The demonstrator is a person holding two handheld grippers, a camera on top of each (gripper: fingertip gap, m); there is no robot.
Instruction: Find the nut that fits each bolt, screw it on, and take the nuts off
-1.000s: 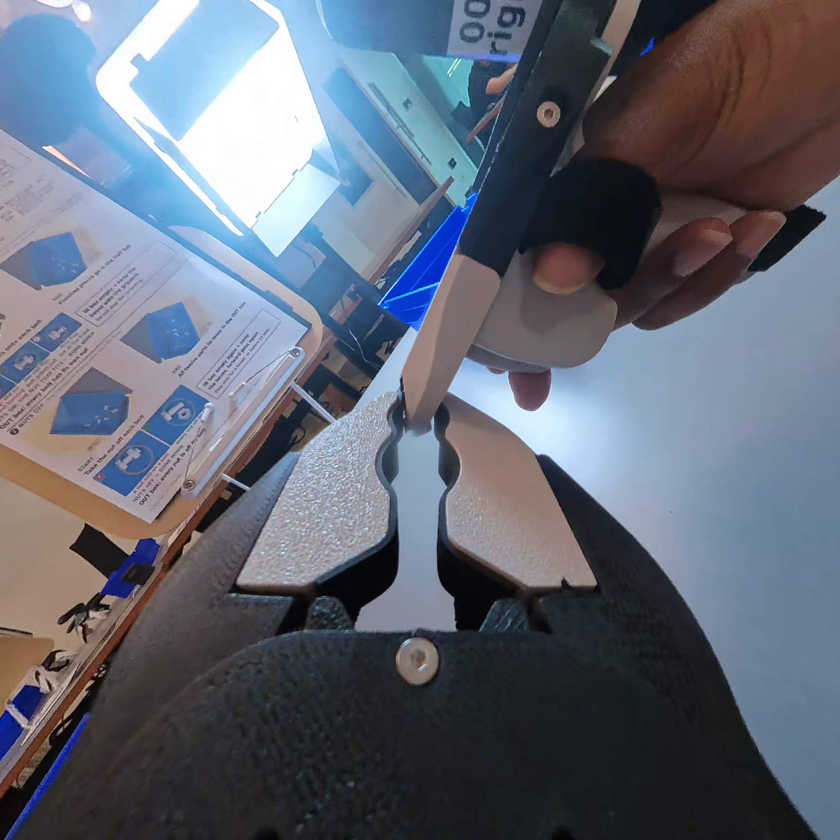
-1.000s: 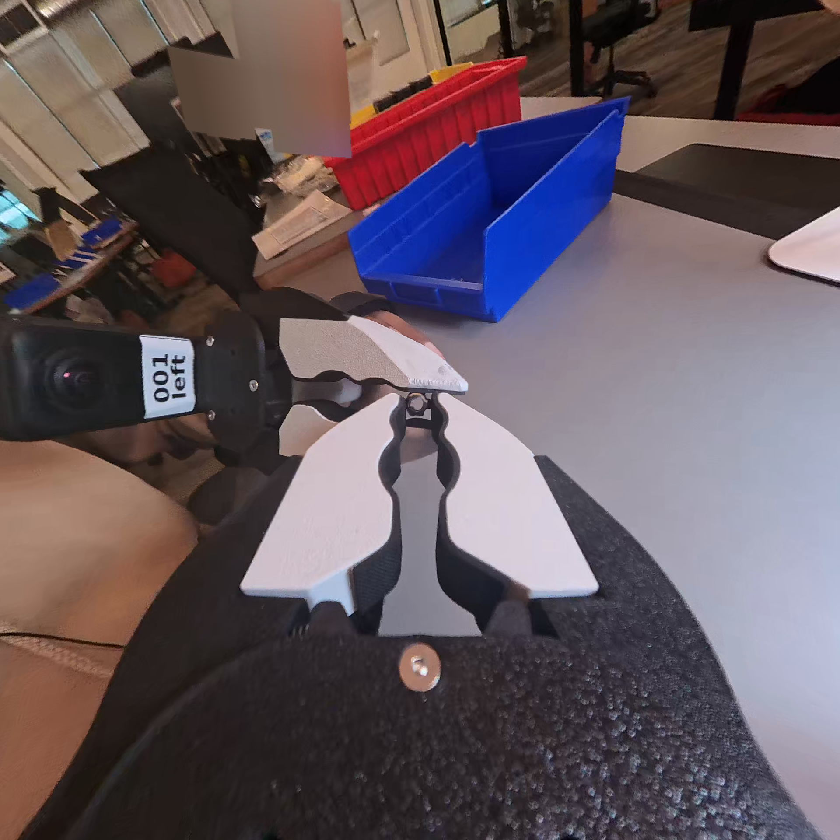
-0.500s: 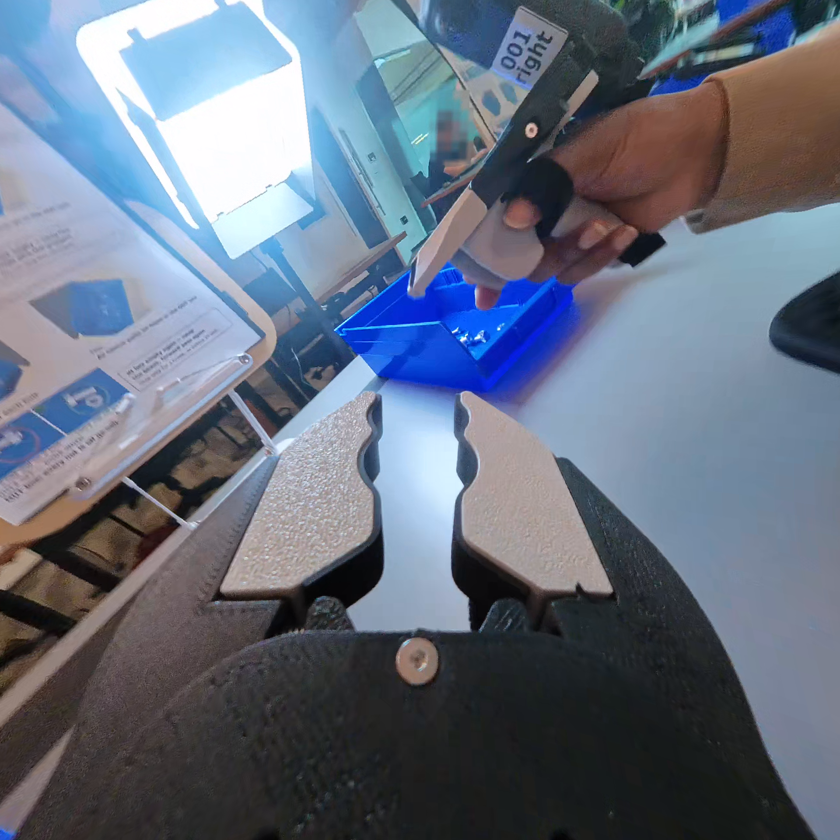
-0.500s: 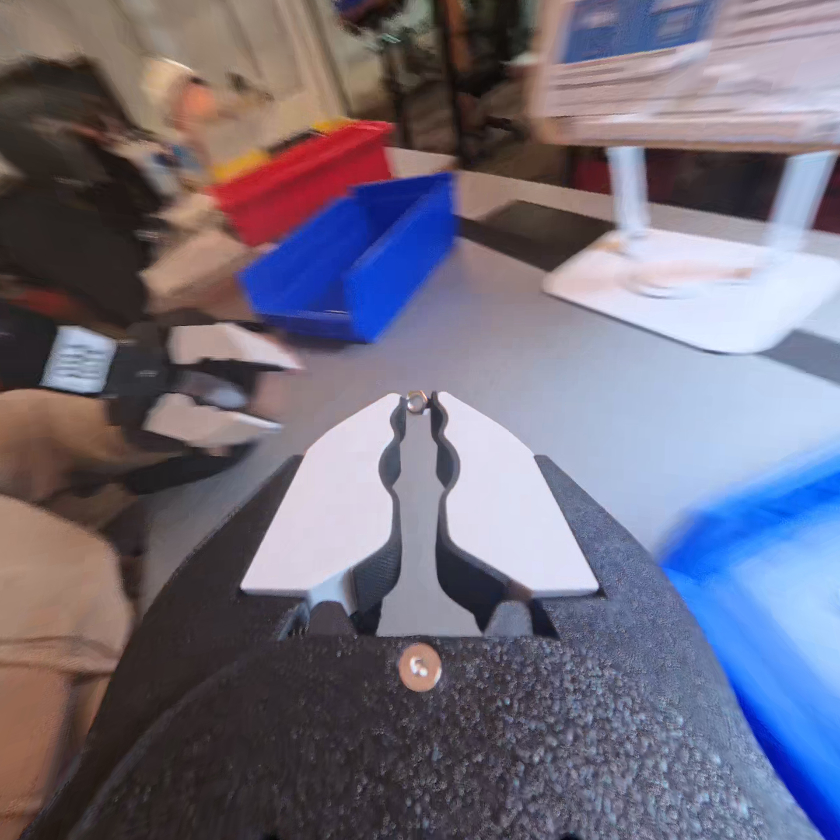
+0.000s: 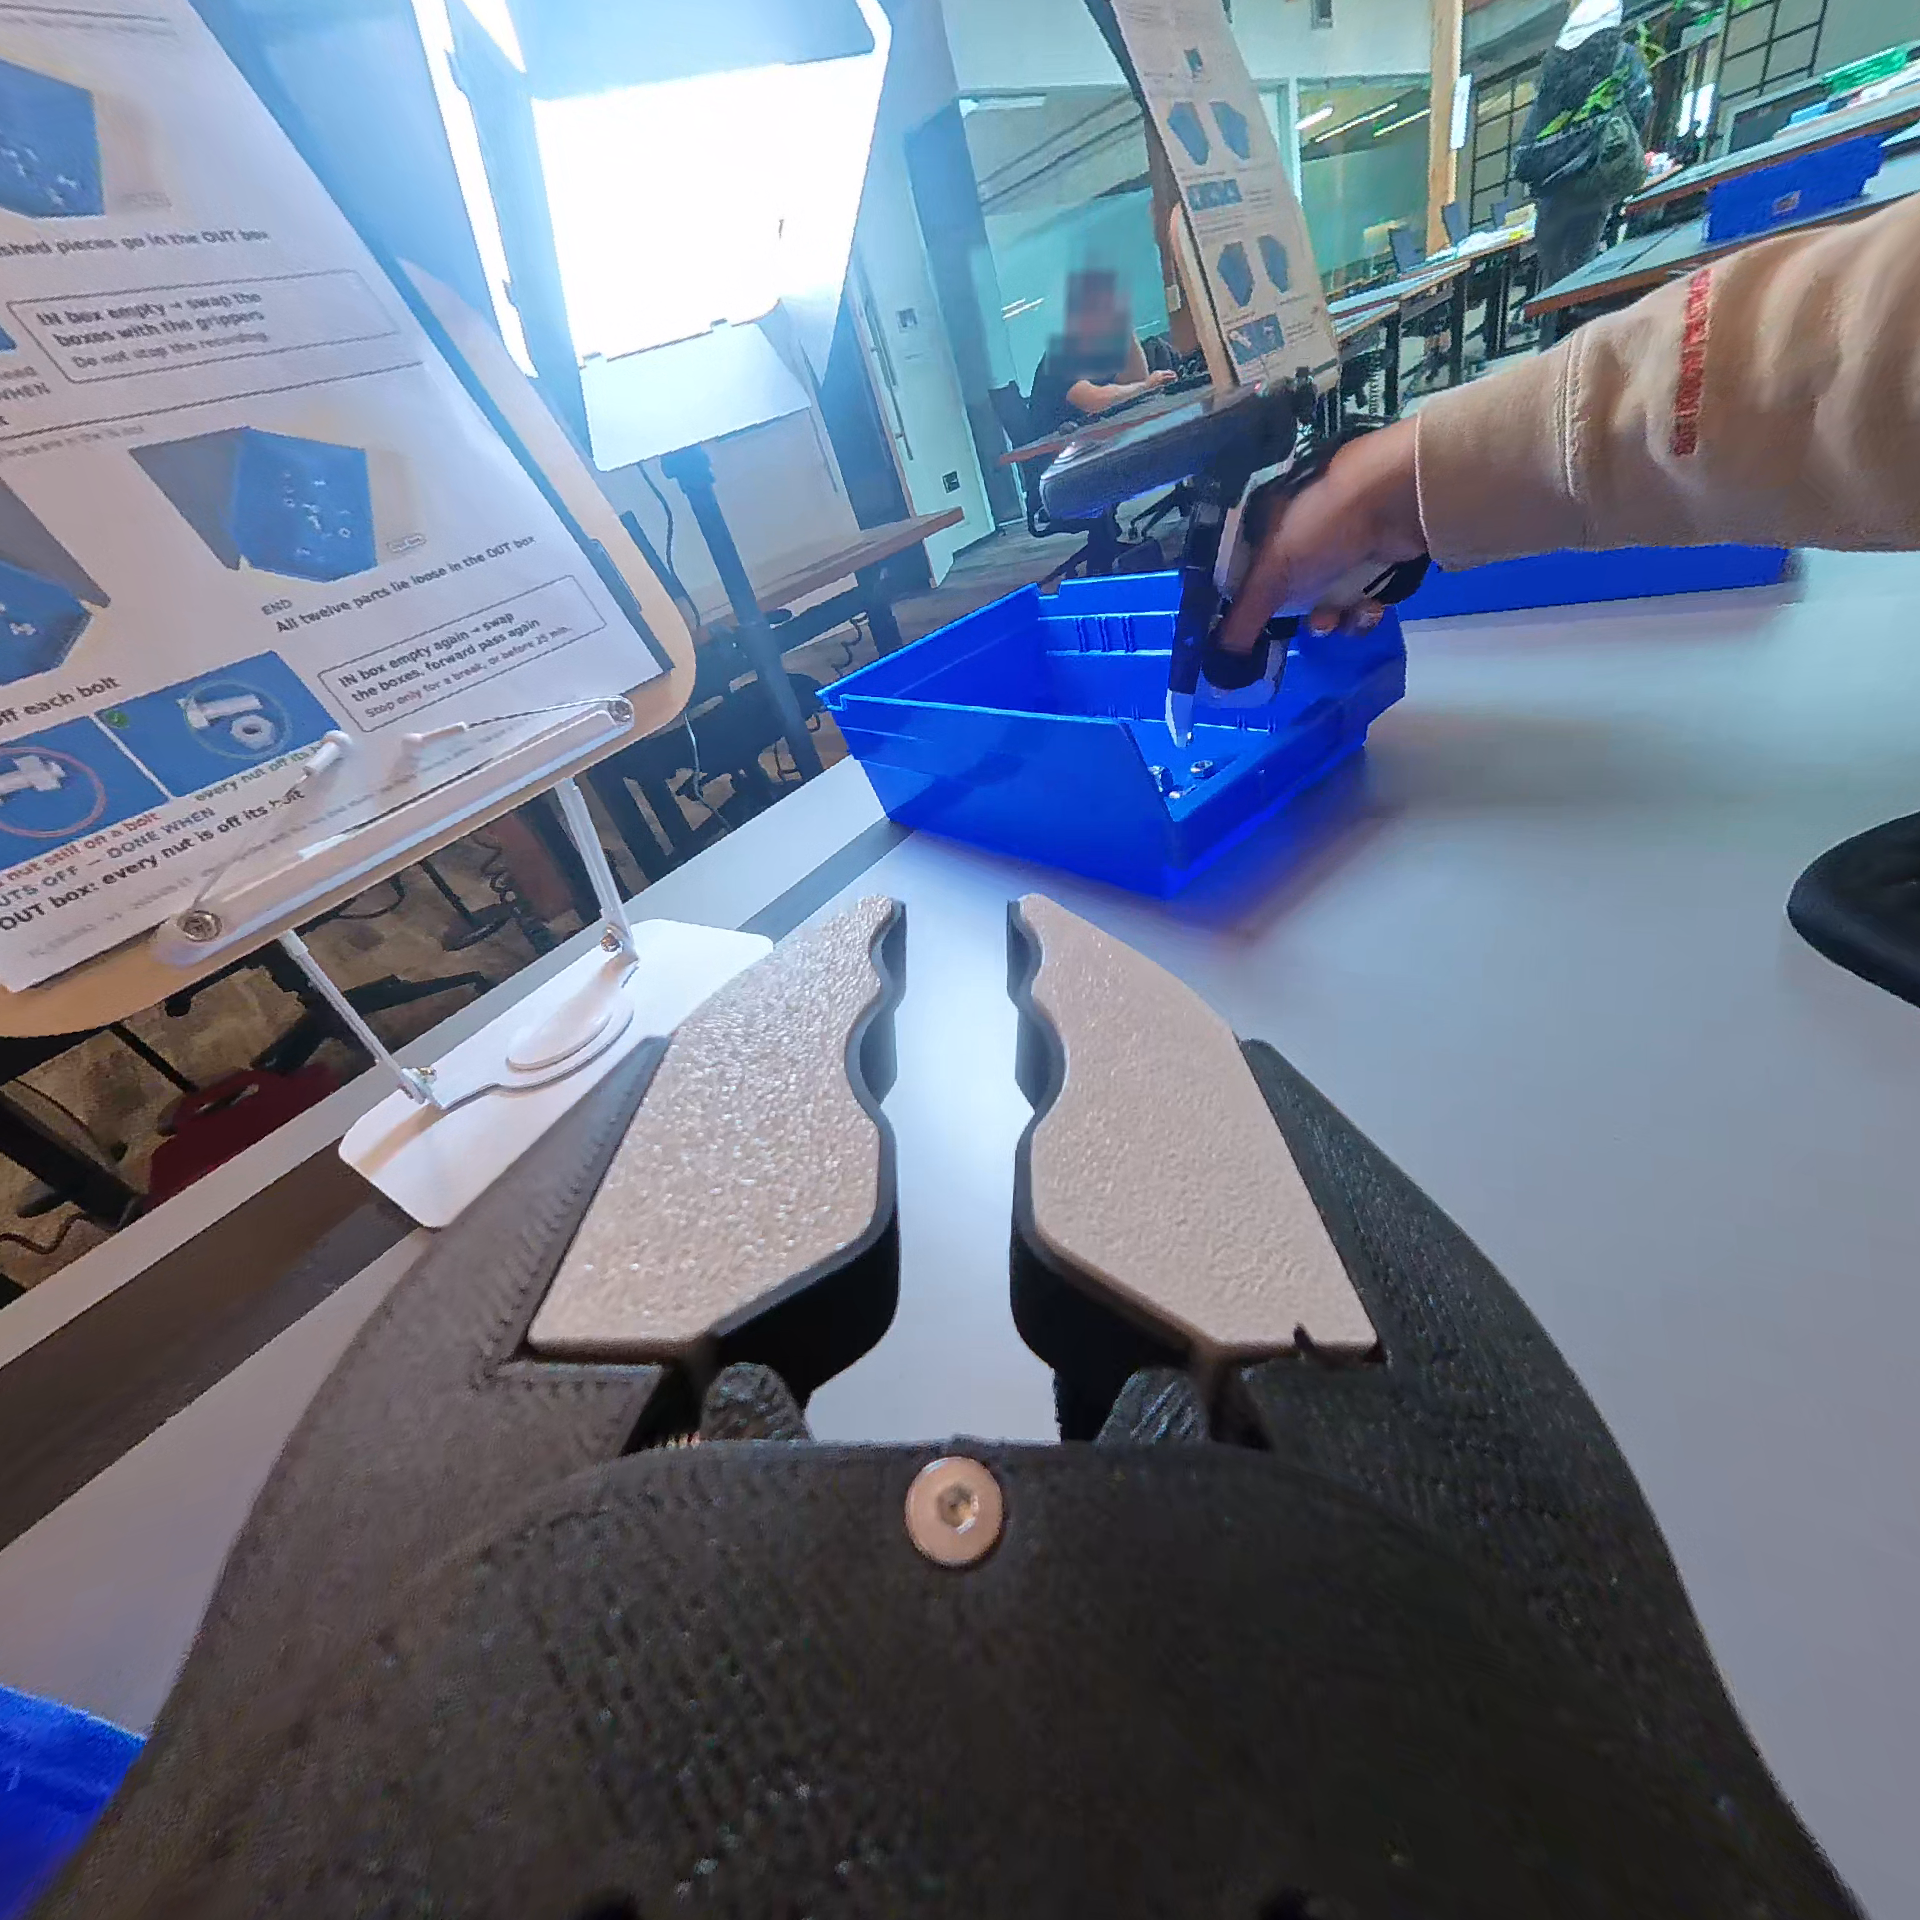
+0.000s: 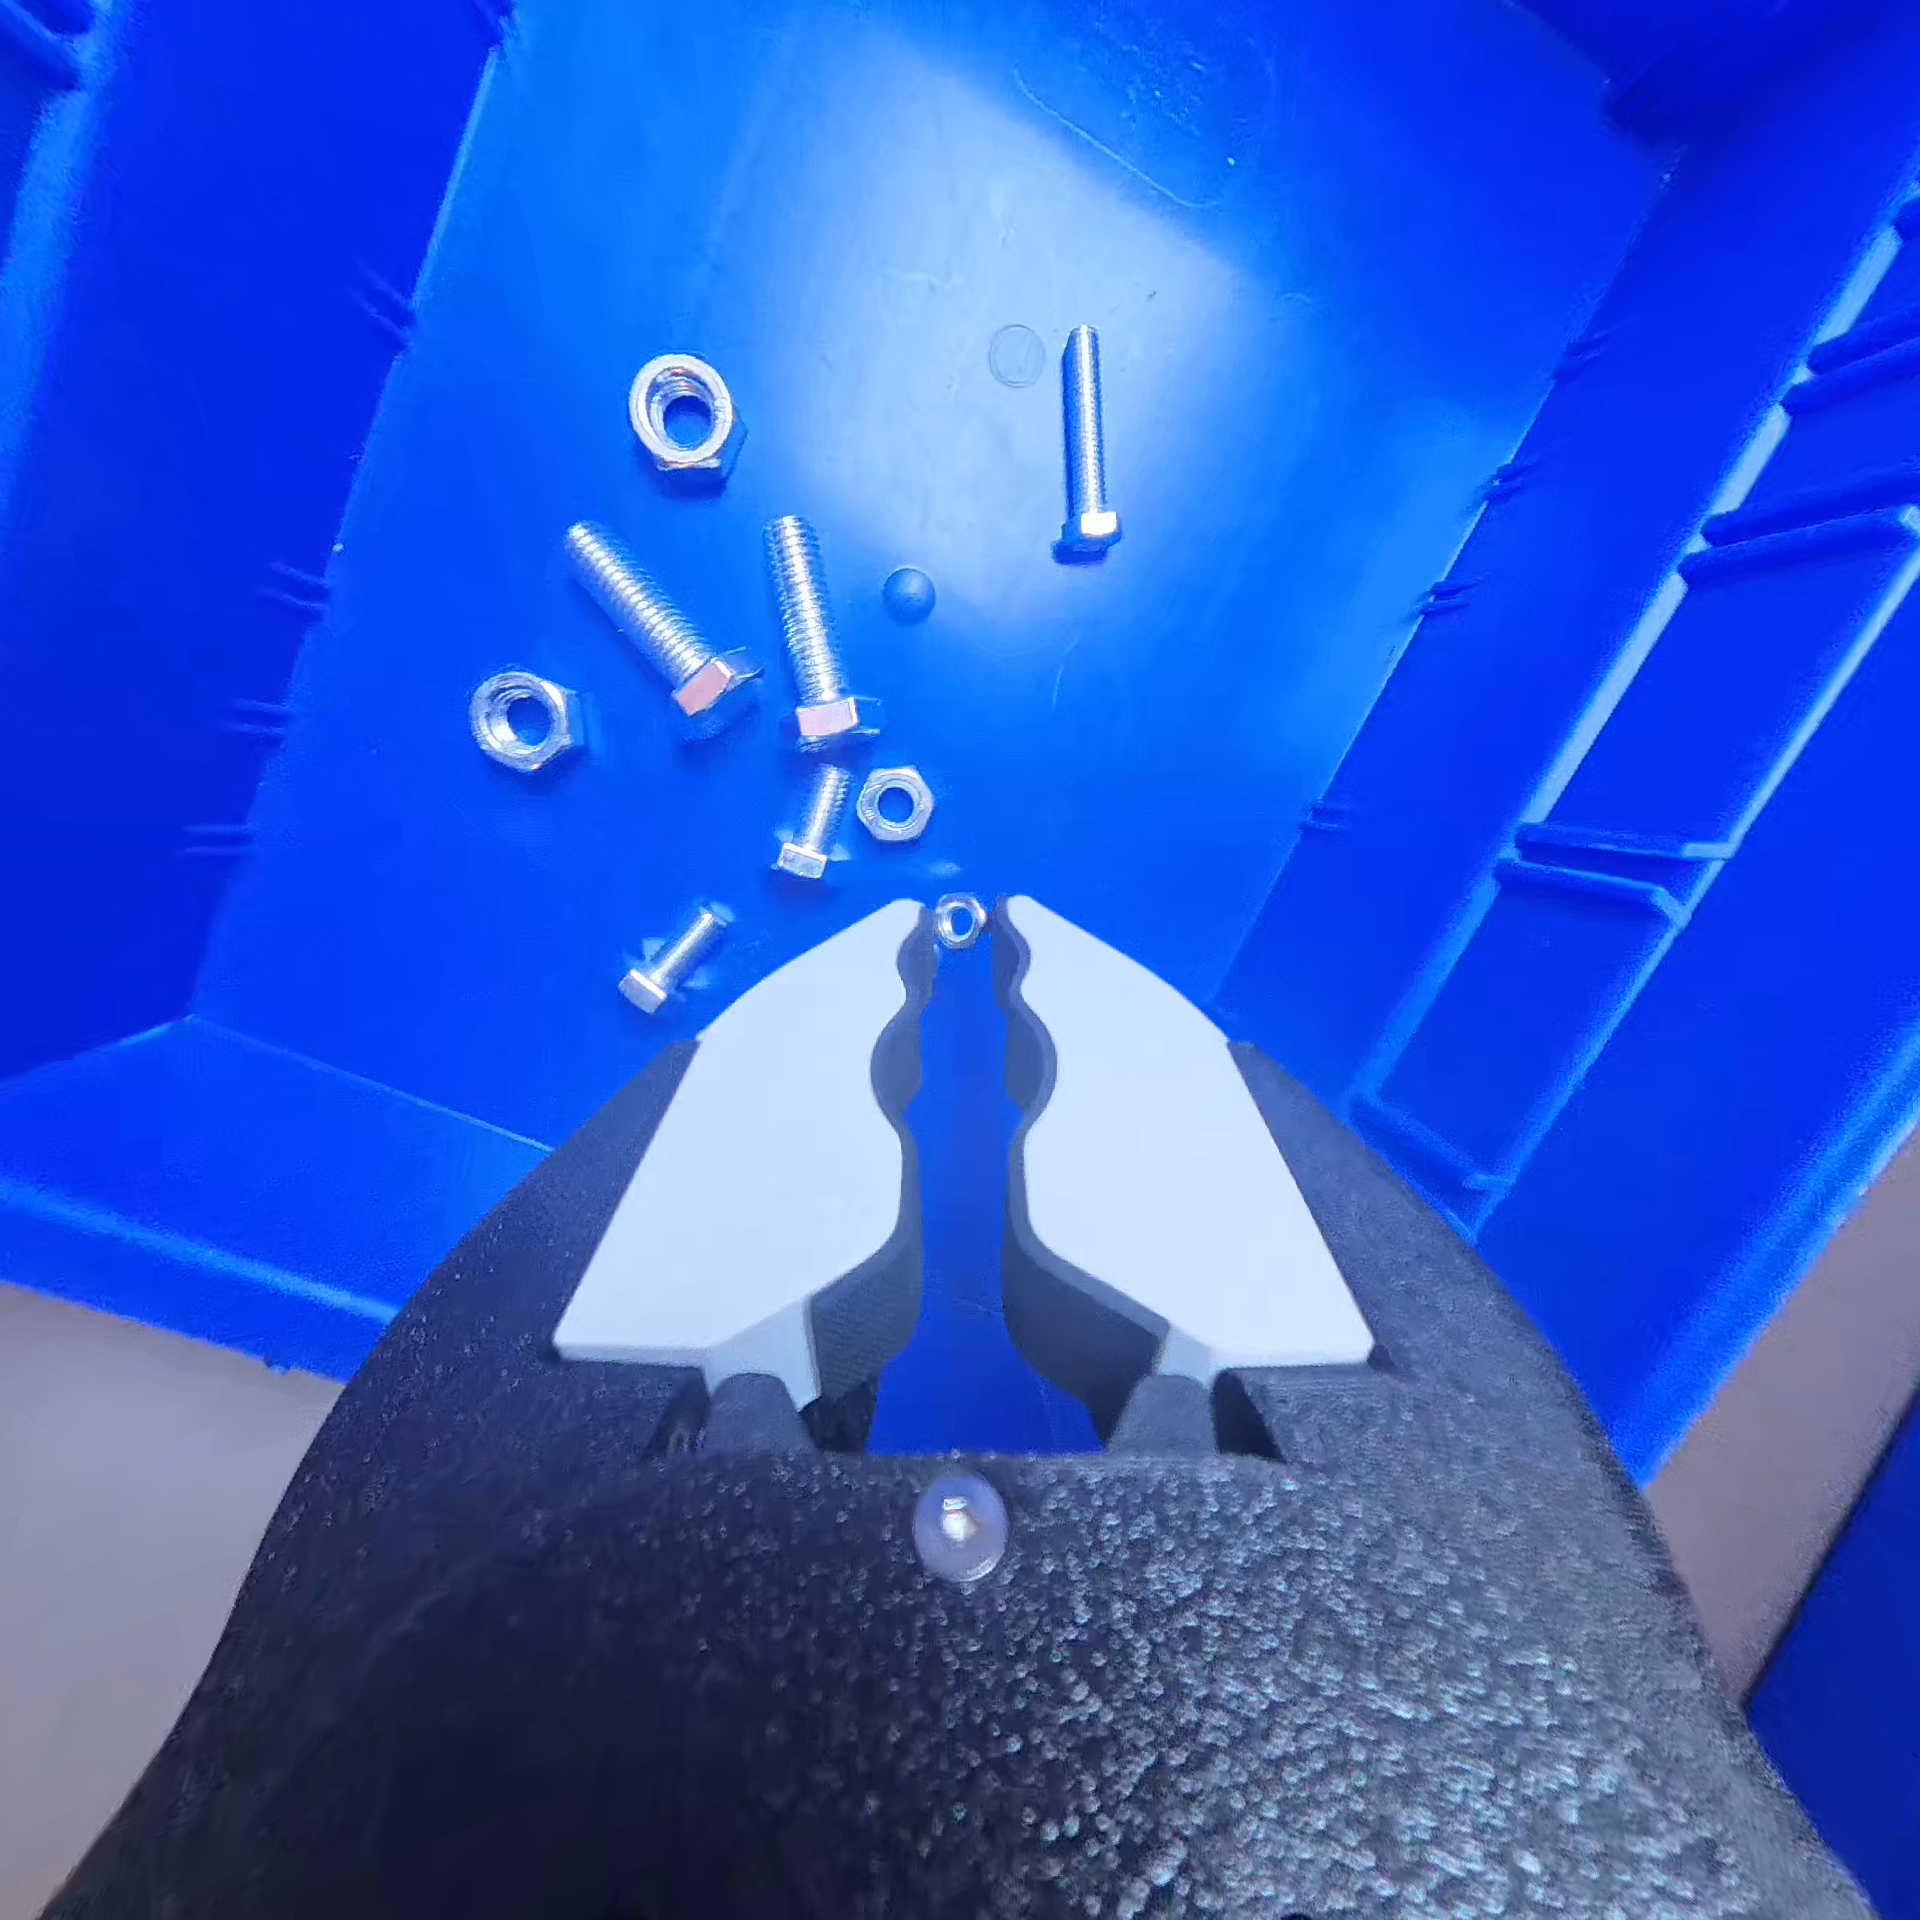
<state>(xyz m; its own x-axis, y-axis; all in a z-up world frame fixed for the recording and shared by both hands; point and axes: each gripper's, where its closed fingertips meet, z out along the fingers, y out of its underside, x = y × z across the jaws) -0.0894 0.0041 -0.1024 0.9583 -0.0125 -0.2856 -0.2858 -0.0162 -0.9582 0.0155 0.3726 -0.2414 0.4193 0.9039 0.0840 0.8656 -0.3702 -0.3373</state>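
My right gripper (image 6: 958, 914) points down into the blue bin (image 6: 1351, 623). Its jaws stand slightly apart, and a tiny nut (image 6: 958, 923) sits between the tips with a thin gap on each side. I cannot tell whether the nut rests on the bin floor. Several bolts lie there, among them a long thin one (image 6: 1083, 436) and two thick ones (image 6: 655, 623). Three loose nuts (image 6: 686, 421) lie beside them. My left gripper (image 5: 956, 920) is open and empty, low over the grey table (image 5: 1507, 1039). From there the right gripper (image 5: 1182, 727) shows inside the bin (image 5: 1018, 790).
A white stand with an instruction sheet (image 5: 260, 520) stands at the table's left edge, its base (image 5: 520, 1070) close to my left fingers. A dark round object (image 5: 1870, 925) sits at the right edge. A second blue bin (image 5: 1600, 582) is behind the arm. Both grippers' tips are roughly 30 centimeters from the dark round object (image 5: 1870, 925).
The right gripper left the left gripper with the tiny nut, swung to the blue bin and spread its jaws slightly. The left gripper opened, empty, and drew back.
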